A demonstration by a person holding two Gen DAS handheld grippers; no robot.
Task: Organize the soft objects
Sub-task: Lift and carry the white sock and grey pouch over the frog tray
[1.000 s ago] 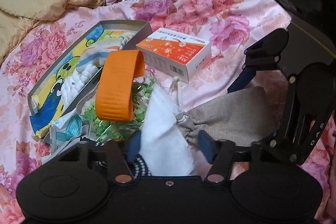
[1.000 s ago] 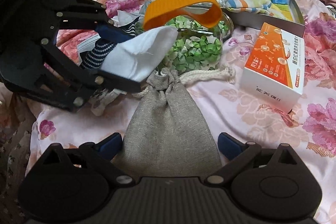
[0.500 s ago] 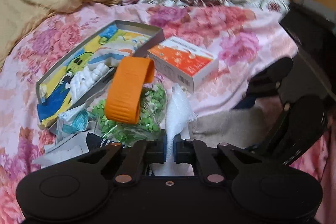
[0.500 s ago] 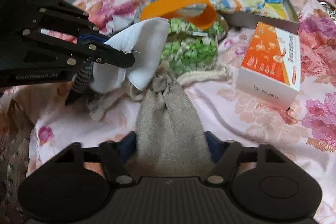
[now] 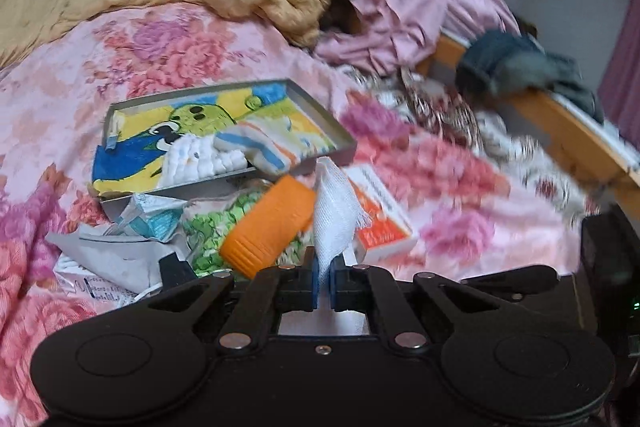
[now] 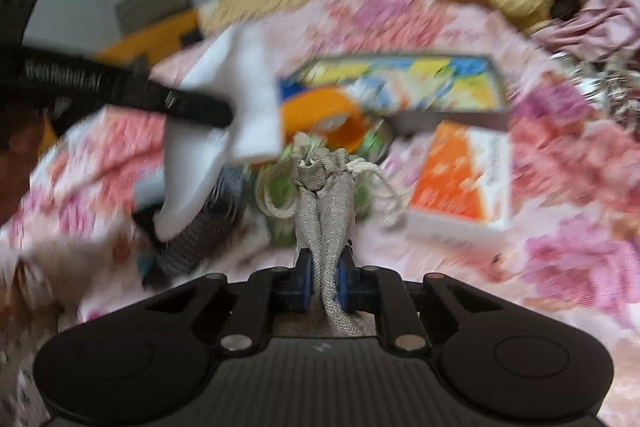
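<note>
White gauze cloth (image 5: 334,223) pinched in clenched left hand-held gripper (image 5: 324,283); grey woven drawstring pouch (image 6: 324,211) squeezed between closing pads of right hand-held gripper (image 6: 324,285). Beyond, on floral bedspread (image 5: 168,43): orange-lidded jar (image 5: 272,223), orange-white carton (image 6: 464,183), grey tray (image 5: 344,139).

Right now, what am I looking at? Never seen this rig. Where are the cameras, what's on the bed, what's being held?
No robot: a person holds one hand-held gripper per hand, each with a camera looking along its jaws. The left gripper is shut on a white cloth. The right gripper has its jaws closing on a grey drawstring pouch. On the flowered bedspread lie a shallow tray of folded cloths, an orange-and-white box, a bag of green bits with an orange band, and crumpled paper. The right view is blurred.
</note>
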